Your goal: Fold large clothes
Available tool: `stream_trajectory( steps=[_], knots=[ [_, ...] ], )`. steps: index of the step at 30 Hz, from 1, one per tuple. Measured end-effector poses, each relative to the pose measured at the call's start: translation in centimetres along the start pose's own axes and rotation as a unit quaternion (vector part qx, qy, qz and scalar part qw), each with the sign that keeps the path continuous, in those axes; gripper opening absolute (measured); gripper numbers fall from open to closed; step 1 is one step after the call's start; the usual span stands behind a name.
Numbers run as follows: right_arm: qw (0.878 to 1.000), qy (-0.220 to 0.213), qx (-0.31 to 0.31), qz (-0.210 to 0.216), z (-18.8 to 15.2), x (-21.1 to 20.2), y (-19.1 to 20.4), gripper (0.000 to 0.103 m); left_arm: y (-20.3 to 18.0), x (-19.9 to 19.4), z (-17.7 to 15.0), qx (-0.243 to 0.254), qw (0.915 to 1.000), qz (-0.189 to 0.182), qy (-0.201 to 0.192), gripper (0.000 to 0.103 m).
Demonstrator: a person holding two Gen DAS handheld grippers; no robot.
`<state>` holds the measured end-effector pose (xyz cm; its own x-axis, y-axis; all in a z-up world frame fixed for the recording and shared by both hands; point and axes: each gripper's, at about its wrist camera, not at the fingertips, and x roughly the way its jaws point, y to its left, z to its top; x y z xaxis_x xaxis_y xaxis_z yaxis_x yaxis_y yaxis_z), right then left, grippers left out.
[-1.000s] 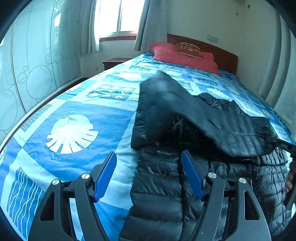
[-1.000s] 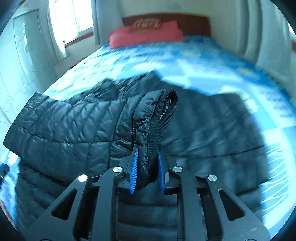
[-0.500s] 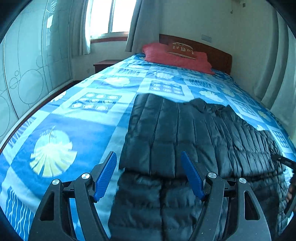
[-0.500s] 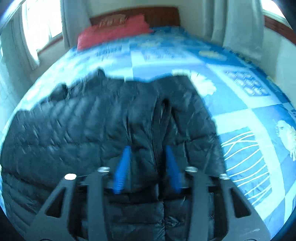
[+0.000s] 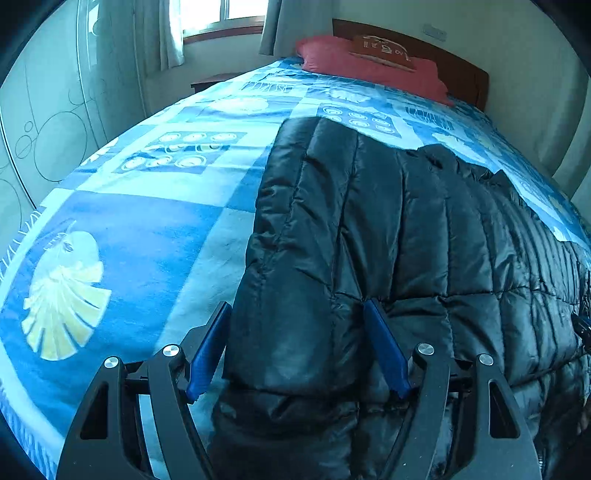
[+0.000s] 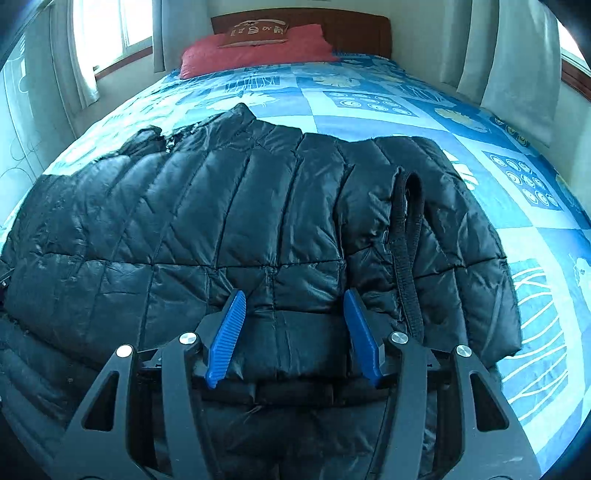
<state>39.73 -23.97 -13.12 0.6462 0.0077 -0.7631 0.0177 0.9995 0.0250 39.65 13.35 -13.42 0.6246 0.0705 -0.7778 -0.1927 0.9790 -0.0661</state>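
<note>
Daylight from a curtained window (image 5: 221, 14) falls on a bed (image 5: 155, 221) covered with a blue patterned blanket; a red pillow (image 6: 255, 48) lies against the wooden headboard (image 6: 354, 33) at the far end. Across the near part of the bed lies a black quilted jacket (image 6: 236, 206), spread flat with a sleeve folded over the body. The sleeve's ribbed cuff (image 6: 408, 236) rests on top, toward the right side of the jacket in the right wrist view.

The left hand-held gripper (image 5: 297, 350) is spread wide, its blue pads on either side of the jacket's left edge, gripping nothing; whether the pads touch the fabric cannot be told. The right hand-held gripper (image 6: 293, 338) is likewise released, its fingers apart over the folded sleeve just left of the cuff. A wall panel with circle patterns (image 5: 48, 140) stands beside the bed on the left.
</note>
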Motion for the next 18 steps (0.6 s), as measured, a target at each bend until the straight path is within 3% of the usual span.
stream_trajectory(
  steps=[5, 8, 10, 12, 13, 15, 18],
  knots=[
    [0.999, -0.032, 0.008, 0.003, 2.8, -0.9, -0.5, 0.059, 0.1, -3.8, 2.0, -0.019, 0.9981, -0.027, -0.053, 0.071],
    [0.999, -0.035, 0.011, -0.005, 4.5, 1.2, -0.6, 0.059, -0.6, -3.3, 4.3, -0.021, 0.9958, -0.04, -0.08, 0.071],
    [1.0, -0.019, 0.004, -0.016, 4.7, 3.2, -0.7, 0.061, -1.0, -0.8, 5.3, -0.008, 0.9976, -0.019, -0.066, 0.071],
    [1.0, 0.002, 0.003, -0.008, 4.6, 4.8, -0.9, 0.066, -0.8, 3.9, 5.4, 0.001, 0.9997, 0.023, -0.008, 0.073],
    [1.0, 0.005, 0.006, -0.006, 4.7, 4.7, -1.0, 0.066, -0.1, 5.3, 5.3, -0.019, 0.9997, 0.001, 0.017, 0.073],
    [1.0, 0.008, 0.011, -0.003, 5.2, 4.0, -1.0, 0.066, 0.6, 4.8, 5.7, -0.047, 0.9987, -0.01, 0.017, 0.072],
    [1.0, -0.021, 0.011, 0.007, 6.5, 2.6, -0.5, 0.065, 0.4, 2.7, 6.7, -0.051, 0.9984, -0.026, 0.001, 0.071]
  ],
)
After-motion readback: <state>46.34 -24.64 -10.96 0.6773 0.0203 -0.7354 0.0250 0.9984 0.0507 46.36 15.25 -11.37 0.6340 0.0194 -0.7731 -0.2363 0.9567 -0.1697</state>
